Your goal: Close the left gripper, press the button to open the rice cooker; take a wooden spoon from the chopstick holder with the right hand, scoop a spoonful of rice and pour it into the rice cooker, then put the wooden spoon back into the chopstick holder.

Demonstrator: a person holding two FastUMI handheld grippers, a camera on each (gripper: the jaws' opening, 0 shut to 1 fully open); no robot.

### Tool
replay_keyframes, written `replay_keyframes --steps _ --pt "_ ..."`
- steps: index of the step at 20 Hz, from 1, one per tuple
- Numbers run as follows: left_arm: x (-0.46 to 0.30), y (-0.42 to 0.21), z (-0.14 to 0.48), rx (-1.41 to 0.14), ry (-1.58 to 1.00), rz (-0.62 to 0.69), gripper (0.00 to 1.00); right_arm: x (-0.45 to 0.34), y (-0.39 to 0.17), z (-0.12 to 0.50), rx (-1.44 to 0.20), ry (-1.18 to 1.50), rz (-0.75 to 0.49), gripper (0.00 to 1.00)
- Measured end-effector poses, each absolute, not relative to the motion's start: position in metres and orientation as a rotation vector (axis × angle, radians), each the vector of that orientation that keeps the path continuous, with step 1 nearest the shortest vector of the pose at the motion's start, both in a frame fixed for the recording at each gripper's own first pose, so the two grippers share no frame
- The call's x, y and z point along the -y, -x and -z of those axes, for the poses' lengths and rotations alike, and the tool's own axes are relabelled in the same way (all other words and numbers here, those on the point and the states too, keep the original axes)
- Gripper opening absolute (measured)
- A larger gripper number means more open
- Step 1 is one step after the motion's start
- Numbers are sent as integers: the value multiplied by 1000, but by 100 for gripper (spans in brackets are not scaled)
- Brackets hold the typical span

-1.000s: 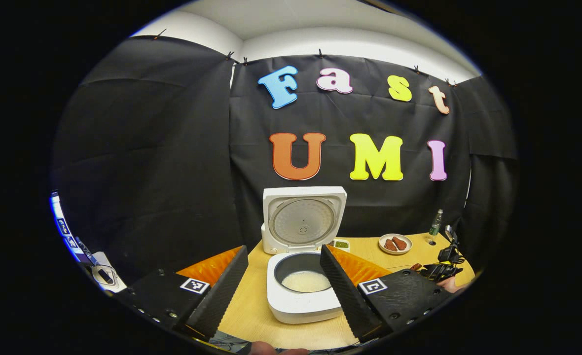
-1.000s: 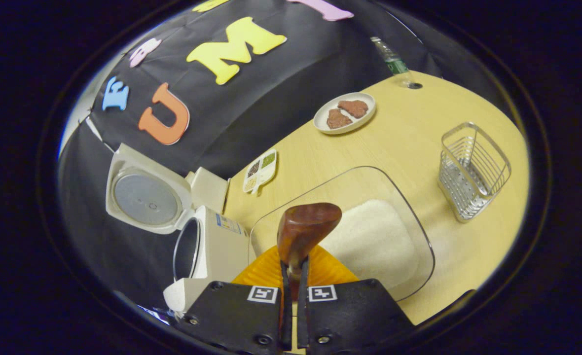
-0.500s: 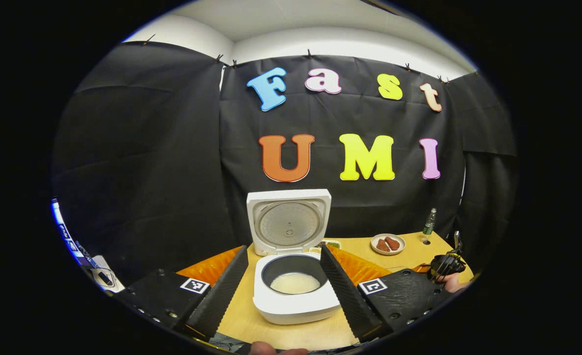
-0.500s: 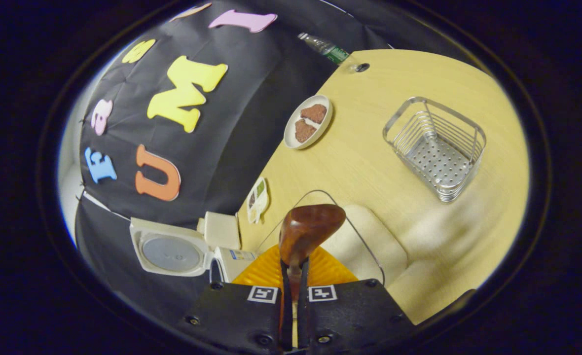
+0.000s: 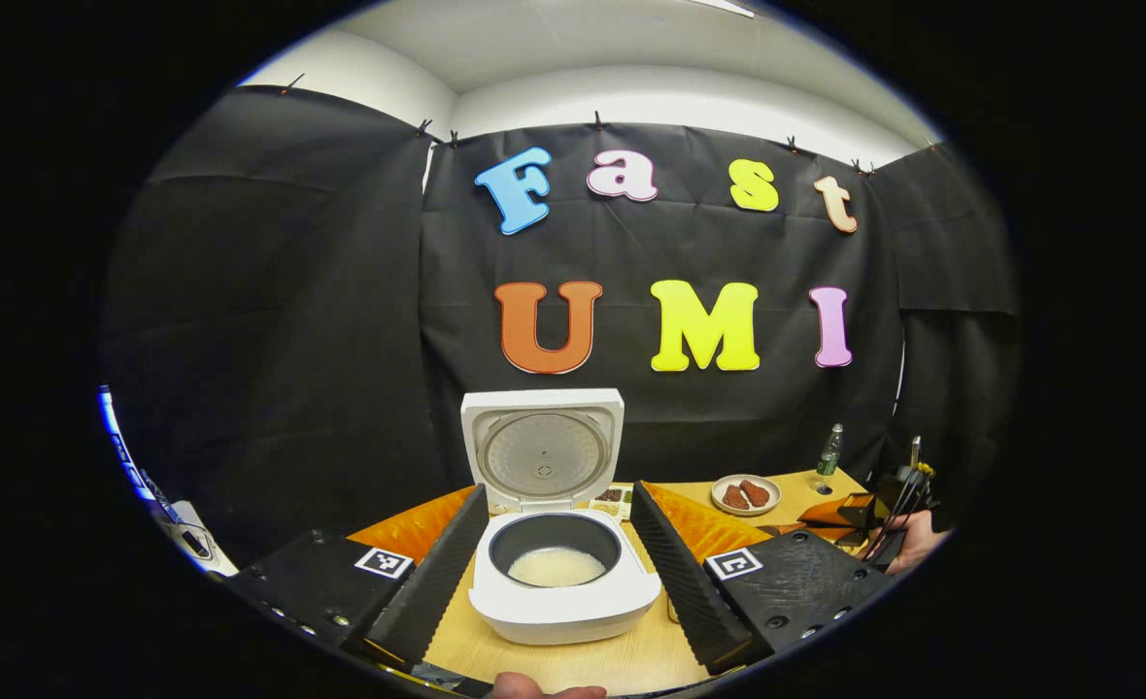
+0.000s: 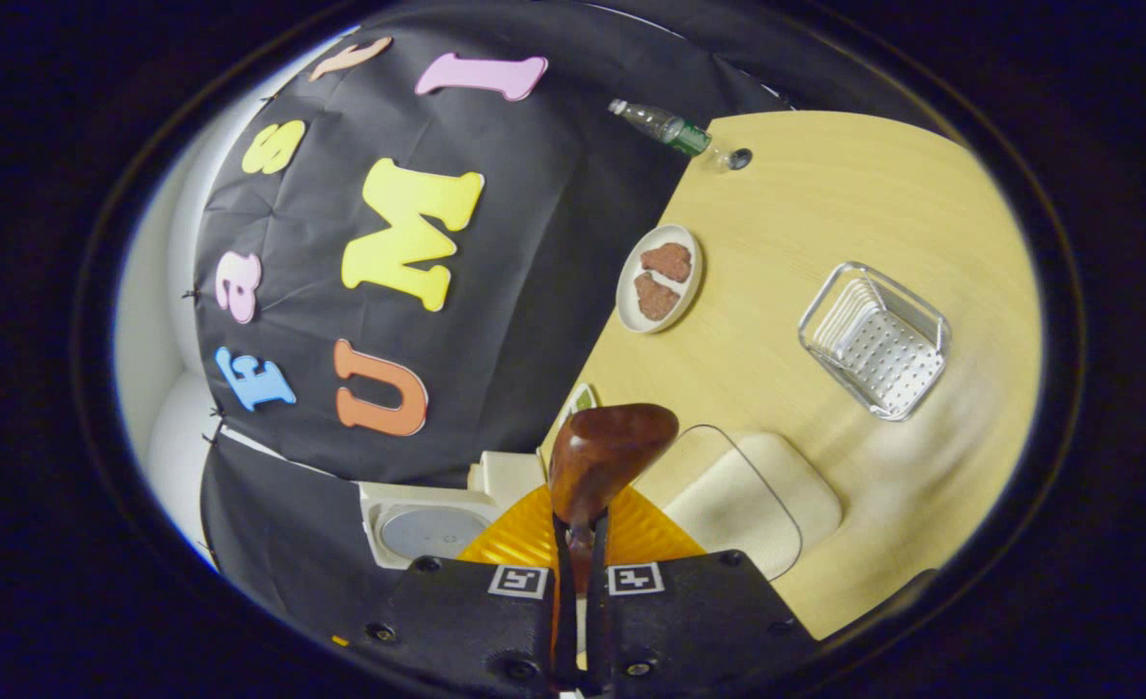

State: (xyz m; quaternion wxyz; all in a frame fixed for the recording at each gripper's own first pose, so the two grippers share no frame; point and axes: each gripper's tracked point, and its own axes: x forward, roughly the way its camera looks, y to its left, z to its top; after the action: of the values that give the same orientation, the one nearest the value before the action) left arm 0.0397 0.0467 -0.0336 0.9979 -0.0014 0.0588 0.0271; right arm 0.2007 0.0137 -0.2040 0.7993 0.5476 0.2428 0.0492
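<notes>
While clamped by the right tool [image 6: 577,544], wooden spoon [image 6: 604,456] points bowl-forward.

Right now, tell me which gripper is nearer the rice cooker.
Left. The left gripper hangs open just before the rice cooker, fingers framing its pot. The right gripper, holding the wooden spoon, is off to the side.

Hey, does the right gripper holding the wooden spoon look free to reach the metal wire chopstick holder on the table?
Probably yes. The right gripper is shut on the brown wooden spoon, and the metal wire chopstick holder stands open-topped on bare light wooden table, with nothing visibly between them.
</notes>
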Motion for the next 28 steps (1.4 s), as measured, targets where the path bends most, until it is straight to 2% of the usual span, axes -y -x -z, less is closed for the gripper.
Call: replay_keyframes --steps 8,13,20,28 --pt "-87 -5 52 -114 -7 -129 94 -122 -243 128 -528 -1071 -292 9" --pt "-103 16 65 -124 64 -171 94 -200 -274 119 -559 -925 -358 9" --pt "-151 50 79 -153 82 -283 94 -258 -304 130 -542 -651 -367 9" --pt "-160 62 80 -164 78 -279 94 -283 -308 155 -523 -363 -363 9"
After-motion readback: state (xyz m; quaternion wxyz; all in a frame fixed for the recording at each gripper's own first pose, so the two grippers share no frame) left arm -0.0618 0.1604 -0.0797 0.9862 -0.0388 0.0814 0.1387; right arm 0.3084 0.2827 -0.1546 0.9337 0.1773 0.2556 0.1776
